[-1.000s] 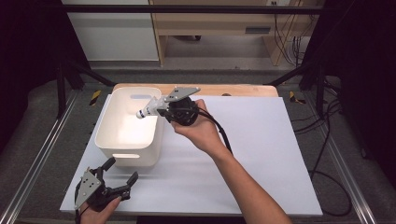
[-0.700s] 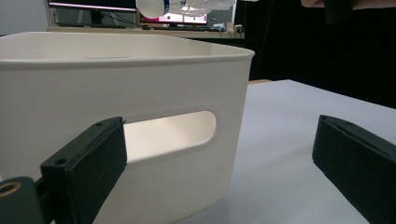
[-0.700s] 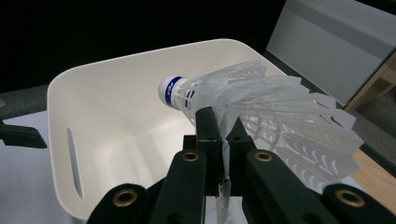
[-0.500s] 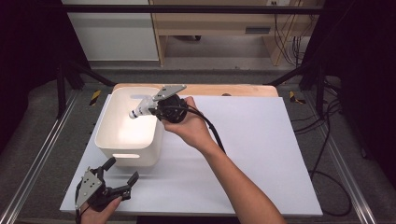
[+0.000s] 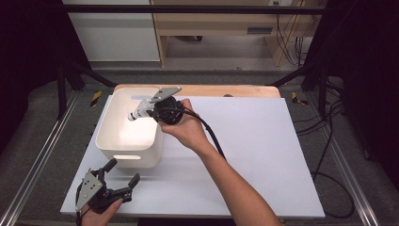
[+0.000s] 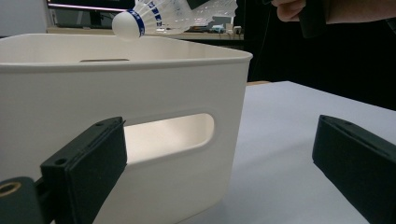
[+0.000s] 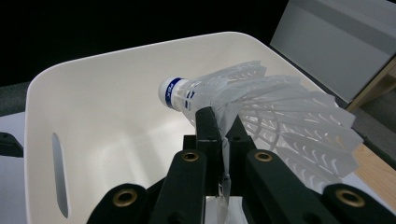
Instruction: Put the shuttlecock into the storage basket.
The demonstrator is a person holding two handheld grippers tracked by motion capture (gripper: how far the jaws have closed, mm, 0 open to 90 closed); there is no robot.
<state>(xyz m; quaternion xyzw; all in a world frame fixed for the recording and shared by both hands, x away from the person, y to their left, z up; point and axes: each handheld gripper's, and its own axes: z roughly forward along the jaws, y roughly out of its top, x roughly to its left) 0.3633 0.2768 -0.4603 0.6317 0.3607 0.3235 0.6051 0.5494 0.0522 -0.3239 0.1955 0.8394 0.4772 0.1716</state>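
White desk (image 5: pixel 263 155) on metal frame, dark room, wooden bench far. White bin (image 5: pixel 123 141) at left. Right tool (image 7: pixel 223 122) clamps shuttlecock (image 7: pixel 261 116) skirt above bin; right gripper view reveals blue-banded cork. Left tool (image 5: pixel 123 172) near, jaws apart, empty.

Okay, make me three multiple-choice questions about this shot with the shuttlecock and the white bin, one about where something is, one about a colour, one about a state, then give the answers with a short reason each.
1. Where is the shuttlecock?
A. Lying on the table
B. In the air over the white bin
C. On the floor

2. What colour is the band around the shuttlecock's cork tip?
A. Blue
B. Red
C. Green

3. How do the left tongs stand?
A. Shut on the bin's rim
B. Shut on the shuttlecock
C. Open, holding nothing

Answers:
1 B: the right tongs pinch its skirt, and the bin's inside lies below it.
2 A: a blue ring shows behind the white cork.
3 C: the left gripper view shows the jaws wide apart in front of the bin's handle slot.
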